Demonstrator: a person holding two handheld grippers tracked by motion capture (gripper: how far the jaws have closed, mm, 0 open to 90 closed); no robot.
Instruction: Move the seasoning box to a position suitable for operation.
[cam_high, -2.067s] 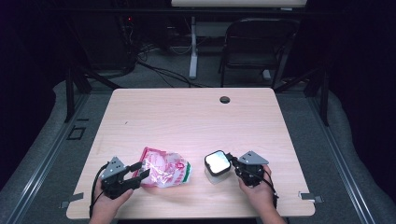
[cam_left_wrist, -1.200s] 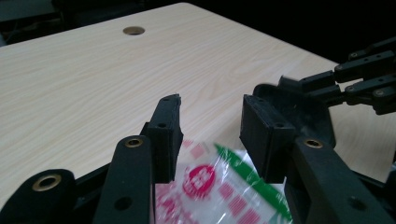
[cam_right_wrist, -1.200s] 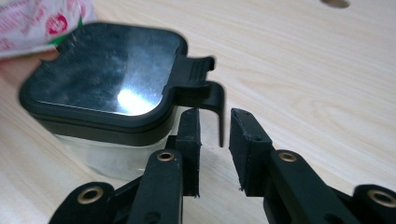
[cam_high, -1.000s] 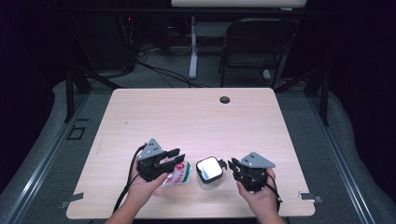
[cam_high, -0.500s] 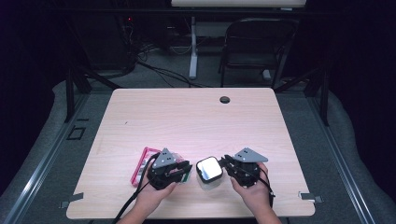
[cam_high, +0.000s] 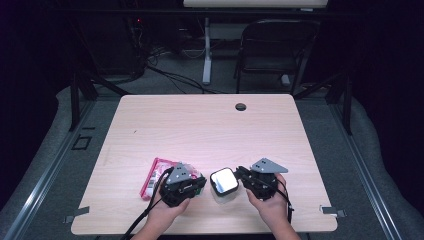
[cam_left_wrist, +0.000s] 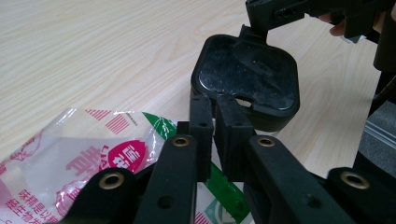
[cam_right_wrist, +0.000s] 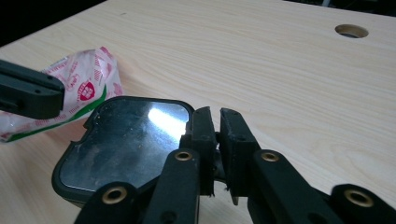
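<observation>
A black box with a glossy lid (cam_high: 224, 181) (cam_left_wrist: 247, 79) (cam_right_wrist: 126, 140) stands near the table's front edge. My right gripper (cam_high: 241, 176) (cam_right_wrist: 215, 121) is shut on the lid's right rim, and its jaws have just been closing. My left gripper (cam_high: 201, 184) (cam_left_wrist: 212, 107) has also just been closing. It now stands shut, with its tips at the lid's near rim and nothing visible in the thin slit between them. Under the left gripper lies a clear bag printed pink, white and green (cam_high: 151, 176) (cam_left_wrist: 70, 154) (cam_right_wrist: 79, 84).
The wooden table (cam_high: 200, 125) has a round cable hole (cam_high: 240, 106) at its far edge. A black chair (cam_high: 272, 50) and a desk leg with cables stand behind it on grey floor.
My left gripper has travelled right, from the bag's left end across the bag to the box, and its jaws have come together. The right gripper and the box have stayed nearly still.
</observation>
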